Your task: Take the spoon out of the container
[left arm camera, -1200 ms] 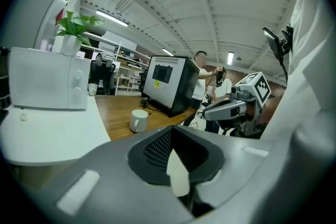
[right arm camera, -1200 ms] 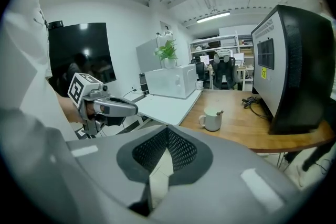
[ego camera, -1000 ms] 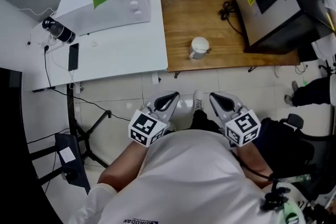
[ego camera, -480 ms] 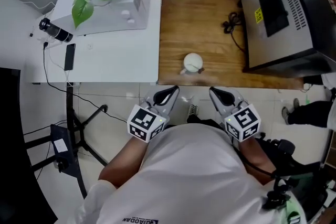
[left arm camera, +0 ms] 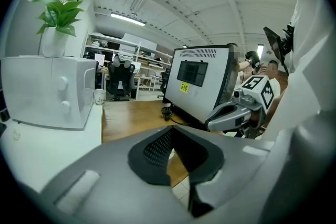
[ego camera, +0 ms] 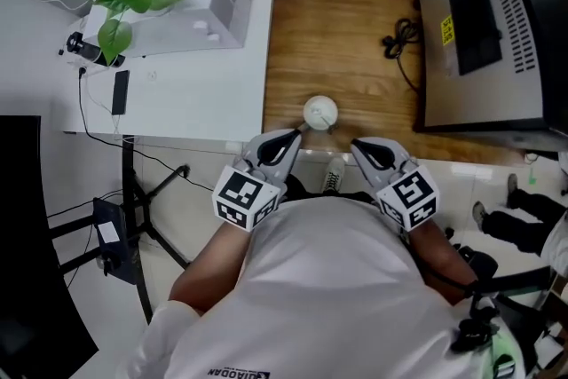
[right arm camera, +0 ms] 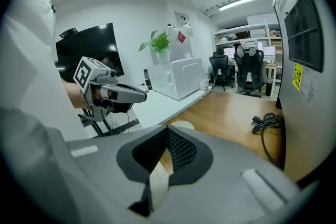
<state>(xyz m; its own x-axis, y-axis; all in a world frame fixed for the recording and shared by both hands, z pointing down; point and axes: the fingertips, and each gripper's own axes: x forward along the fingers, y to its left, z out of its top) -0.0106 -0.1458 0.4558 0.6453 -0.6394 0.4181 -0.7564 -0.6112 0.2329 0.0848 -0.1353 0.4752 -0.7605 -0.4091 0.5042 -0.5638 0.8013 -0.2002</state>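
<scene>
Pointing toward the white container, left tool and right tool, each pressed together, apparently empty.

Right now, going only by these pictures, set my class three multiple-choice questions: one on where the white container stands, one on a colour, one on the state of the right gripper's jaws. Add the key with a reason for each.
1. Where does the white container stand?
A. On the white desk
B. On the wooden table, near its front edge
C. On the floor

2. What colour is the cable on the wooden table?
A. Black
B. Red
C. Yellow

3. How do the jaws of the right gripper stand?
A. Wide apart
B. Shut on a spoon
C. Shut, with nothing between them

Key:
1 B: the head view shows it on the wood by the near edge.
2 A: the coil beside the grey machine is black.
3 C: the right gripper view shows the pads together and nothing held.
</scene>
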